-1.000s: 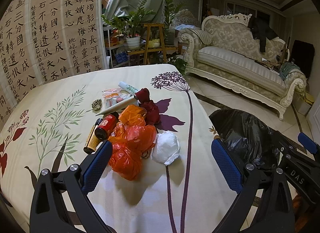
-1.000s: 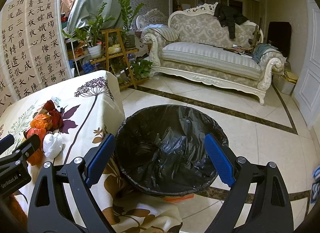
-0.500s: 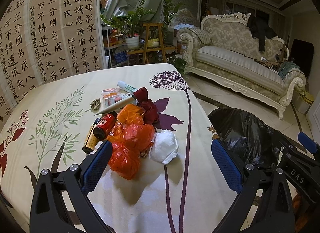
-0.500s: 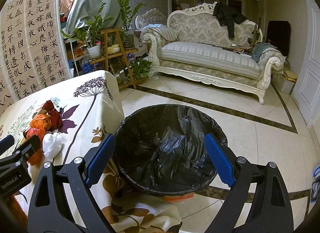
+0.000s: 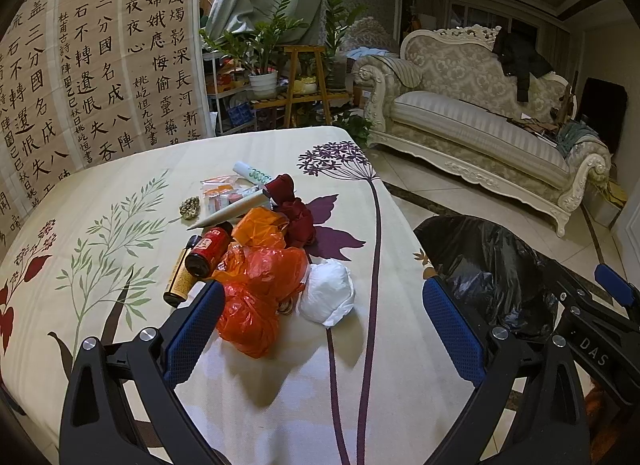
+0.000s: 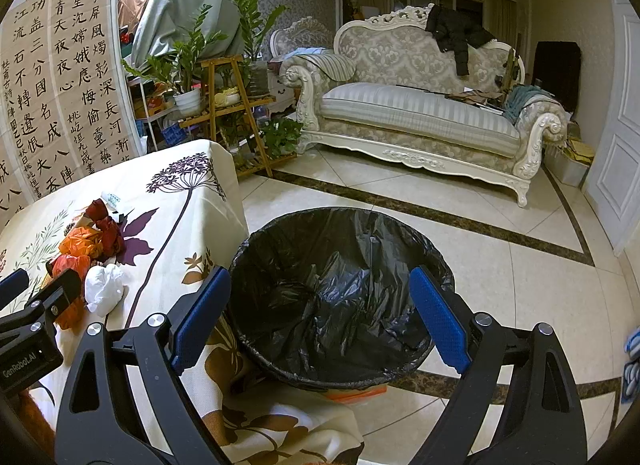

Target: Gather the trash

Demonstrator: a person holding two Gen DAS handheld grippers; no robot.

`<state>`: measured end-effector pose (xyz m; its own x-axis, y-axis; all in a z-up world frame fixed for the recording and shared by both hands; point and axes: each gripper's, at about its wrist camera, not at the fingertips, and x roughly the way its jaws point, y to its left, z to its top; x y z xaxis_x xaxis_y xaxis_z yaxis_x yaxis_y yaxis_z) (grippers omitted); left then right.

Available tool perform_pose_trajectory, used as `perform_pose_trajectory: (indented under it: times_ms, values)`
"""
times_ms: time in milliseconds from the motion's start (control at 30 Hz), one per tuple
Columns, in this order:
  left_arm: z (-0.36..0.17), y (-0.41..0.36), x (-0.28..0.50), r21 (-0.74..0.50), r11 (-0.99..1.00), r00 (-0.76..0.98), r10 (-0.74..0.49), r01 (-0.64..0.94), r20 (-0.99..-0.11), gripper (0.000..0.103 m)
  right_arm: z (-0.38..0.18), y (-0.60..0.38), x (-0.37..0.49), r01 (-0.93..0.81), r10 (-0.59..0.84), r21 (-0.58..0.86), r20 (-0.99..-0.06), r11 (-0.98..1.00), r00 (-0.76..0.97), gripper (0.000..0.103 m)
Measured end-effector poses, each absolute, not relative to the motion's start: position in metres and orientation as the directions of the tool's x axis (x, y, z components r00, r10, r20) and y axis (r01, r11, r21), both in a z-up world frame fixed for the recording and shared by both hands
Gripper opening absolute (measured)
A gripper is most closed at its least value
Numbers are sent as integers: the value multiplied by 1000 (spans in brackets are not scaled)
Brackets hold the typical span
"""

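Left wrist: left claw (image 5: 320,321) released; trash pile (image 5: 260,265) just ahead | right claw (image 6: 318,311) released over bin (image 6: 340,289)

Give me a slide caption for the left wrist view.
Open left gripper hovers over a trash pile on the floral tablecloth, black-lined bin beside the table.
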<state>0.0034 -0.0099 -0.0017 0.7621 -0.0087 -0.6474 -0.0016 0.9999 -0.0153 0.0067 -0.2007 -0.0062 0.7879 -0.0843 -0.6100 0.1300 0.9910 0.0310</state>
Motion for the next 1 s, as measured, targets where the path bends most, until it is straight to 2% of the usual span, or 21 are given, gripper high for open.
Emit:
perform_pose_trajectory:
  times_ms: [433,800,1000]
  values:
    - [-2,-10,2,-11,1000,758,-8,1,-652,96,-13,-204,1,114,-68,34,-626,993,777,89]
    - [-1,32,-11,-19,998,751,30,-56,-660,96,-7,-168,3,13,13,36,-654,999,757,88]
    - [-4,60,-18,-4,995,739,73,-102,-670,96,-8,-139,11,-51,69,46,-677,998,732,77]
